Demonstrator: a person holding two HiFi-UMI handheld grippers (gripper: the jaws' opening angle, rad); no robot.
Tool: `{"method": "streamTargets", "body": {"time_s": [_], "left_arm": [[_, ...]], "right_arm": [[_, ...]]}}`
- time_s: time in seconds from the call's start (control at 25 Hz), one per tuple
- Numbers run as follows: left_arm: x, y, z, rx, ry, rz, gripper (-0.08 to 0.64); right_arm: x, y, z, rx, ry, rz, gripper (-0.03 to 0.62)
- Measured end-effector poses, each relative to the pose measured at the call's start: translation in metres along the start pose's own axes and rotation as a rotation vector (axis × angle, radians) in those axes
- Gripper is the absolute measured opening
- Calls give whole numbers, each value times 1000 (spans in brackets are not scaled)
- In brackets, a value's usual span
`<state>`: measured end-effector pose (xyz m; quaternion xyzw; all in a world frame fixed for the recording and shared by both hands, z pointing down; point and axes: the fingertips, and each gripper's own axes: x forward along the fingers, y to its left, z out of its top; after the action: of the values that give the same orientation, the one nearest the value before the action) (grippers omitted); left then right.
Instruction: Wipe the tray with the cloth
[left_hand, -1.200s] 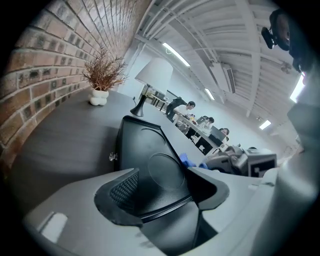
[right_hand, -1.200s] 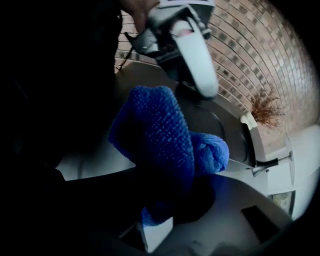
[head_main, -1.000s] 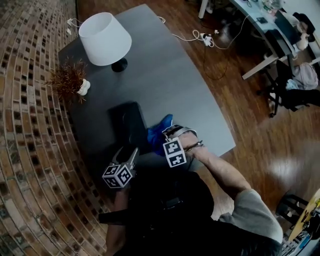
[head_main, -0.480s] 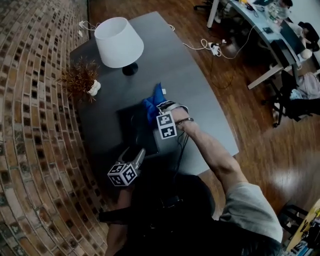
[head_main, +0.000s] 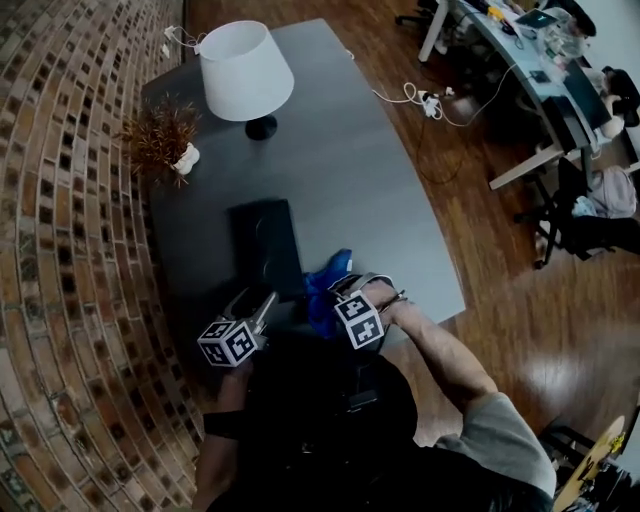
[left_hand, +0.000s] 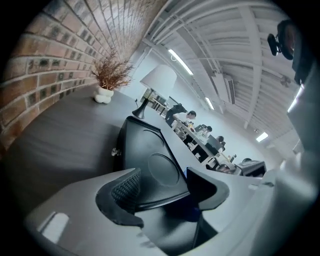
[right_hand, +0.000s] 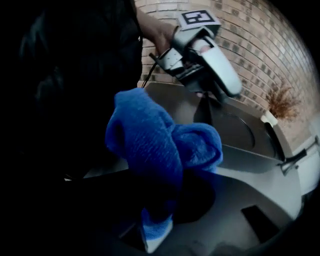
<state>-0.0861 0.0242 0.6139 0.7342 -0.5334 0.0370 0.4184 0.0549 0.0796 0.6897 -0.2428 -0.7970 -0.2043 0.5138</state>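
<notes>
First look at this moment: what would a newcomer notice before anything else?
The bright blue cloth, bunched in the shut right gripper beside the near right corner of the black tray, stands out against the grey table. The left gripper clamps the tray's near edge. At the table's far end stand a white lamp and a dried plant.
</notes>
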Motion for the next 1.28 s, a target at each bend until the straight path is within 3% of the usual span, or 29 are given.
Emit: {"method": "streamTargets", "body": {"time_s": [0.08, 0.24, 0.36, 0.44, 0.56, 0.68, 0.88, 1.08, 1.2, 1.28], "left_arm": [[-20, -1, -10, -39, 3, -17, 287], [-48, 6, -42, -174, 54, -63, 286], [-36, 0, -55, -295, 93, -153, 285], [-24, -5, -58, -341, 90, -187, 286], [-17, -7, -45, -405, 16, -177, 285], [-17, -2, -38, -426, -26, -154, 287], [-26, 41, -12, -415, -85, -72, 285], [-19, 104, 45, -338, -127, 29, 299], [-4, 130, 78, -256, -113, 80, 298], [9, 141, 93, -227, -99, 89, 317]], "right_arm": [[-17, -34, -23, 110, -1, -61, 91], [-80, -174, -75, 421, -19, -395, 91], [-108, -262, -65, 475, -62, -512, 91], [-100, -302, -44, 451, -82, -495, 91], [-65, -329, -25, 414, -26, -379, 91], [-37, -331, -30, 364, 76, -261, 86], [-35, -310, -48, 430, 82, -113, 81], [-61, -263, -57, 588, -123, -159, 83], [-68, -241, -46, 634, -209, -221, 83], [-64, -235, -57, 685, -255, -207, 83]]}}
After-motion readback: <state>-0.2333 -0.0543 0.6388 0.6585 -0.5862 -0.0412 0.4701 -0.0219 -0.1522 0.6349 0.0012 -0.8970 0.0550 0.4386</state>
